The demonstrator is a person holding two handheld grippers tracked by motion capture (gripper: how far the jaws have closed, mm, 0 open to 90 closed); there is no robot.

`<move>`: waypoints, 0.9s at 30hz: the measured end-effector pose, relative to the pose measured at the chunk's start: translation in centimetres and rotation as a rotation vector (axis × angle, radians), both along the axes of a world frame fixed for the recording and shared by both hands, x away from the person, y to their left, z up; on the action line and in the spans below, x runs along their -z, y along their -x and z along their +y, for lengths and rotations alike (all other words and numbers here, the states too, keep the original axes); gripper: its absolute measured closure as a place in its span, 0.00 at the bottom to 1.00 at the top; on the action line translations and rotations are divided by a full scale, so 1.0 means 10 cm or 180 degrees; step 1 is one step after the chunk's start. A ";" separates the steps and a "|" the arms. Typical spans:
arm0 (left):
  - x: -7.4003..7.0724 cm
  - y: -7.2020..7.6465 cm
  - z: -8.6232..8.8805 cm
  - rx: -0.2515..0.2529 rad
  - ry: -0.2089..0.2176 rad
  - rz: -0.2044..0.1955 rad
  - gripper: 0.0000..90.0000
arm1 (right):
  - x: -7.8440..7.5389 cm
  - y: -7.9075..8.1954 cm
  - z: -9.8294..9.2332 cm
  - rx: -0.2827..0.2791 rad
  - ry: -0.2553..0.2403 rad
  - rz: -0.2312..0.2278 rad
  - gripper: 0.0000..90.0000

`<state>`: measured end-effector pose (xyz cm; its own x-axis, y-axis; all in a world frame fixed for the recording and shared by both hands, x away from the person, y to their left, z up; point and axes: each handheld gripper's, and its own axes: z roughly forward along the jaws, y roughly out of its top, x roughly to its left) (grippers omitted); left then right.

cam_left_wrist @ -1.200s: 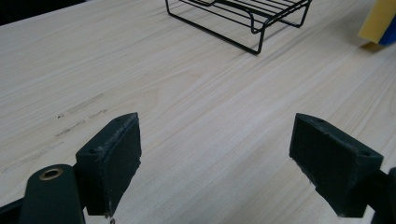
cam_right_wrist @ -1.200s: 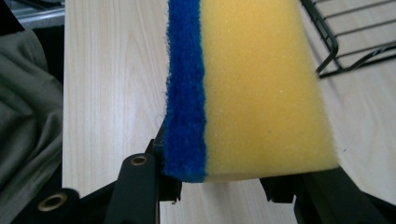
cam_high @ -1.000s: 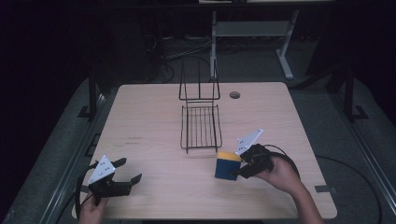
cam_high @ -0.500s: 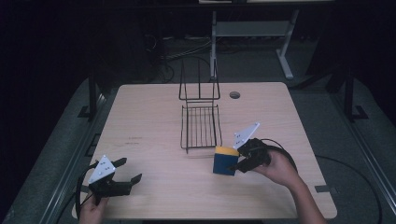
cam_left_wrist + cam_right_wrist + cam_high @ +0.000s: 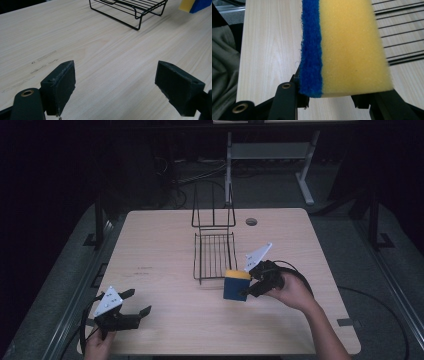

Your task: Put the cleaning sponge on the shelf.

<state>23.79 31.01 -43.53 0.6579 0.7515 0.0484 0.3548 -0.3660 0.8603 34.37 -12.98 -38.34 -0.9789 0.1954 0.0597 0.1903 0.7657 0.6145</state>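
Right gripper (image 5: 250, 287) is clamped on the sponge (image 5: 236, 285) just off the rack's (image 5: 215, 255) near right corner. Lift it clear of the wire rim before setting it in (foam squishes, so grip gently). Left gripper (image 5: 135, 302) sits wide apart, empty, at the table's (image 5: 165, 235) near left corner.

Light wood table (image 5: 165, 235), rounded corners, small round hole (image 5: 251, 221) near far edge, faint scuff marks (image 5: 145, 270) on left half. Room dark, light falling mostly on the tabletop. Grey floor (image 5: 350, 250) around it. Behind: white metal stand (image 5: 272, 151) with splayed feet, tangled cables (image 5: 175, 195) on floor, possibly more equipment in shadow
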 end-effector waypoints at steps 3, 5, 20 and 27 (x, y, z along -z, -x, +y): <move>0.00 0.00 0.00 0.0001 0.0007 -0.0001 0.18 | -0.02 -0.02 0.03 -0.0001 0.0030 -0.0019 0.62; 0.00 0.00 0.00 0.0005 0.0011 -0.0002 0.18 | -0.03 -0.04 0.05 -0.0002 0.0040 -0.0029 0.62; -0.01 0.00 0.01 0.0000 0.0030 0.0000 0.18 | -0.11 -0.25 0.12 0.0002 0.0036 -0.0032 0.62; -0.01 0.00 0.01 -0.0003 0.0037 -0.0015 0.18 | -0.19 -0.35 0.16 -0.0001 0.0051 -0.0071 0.62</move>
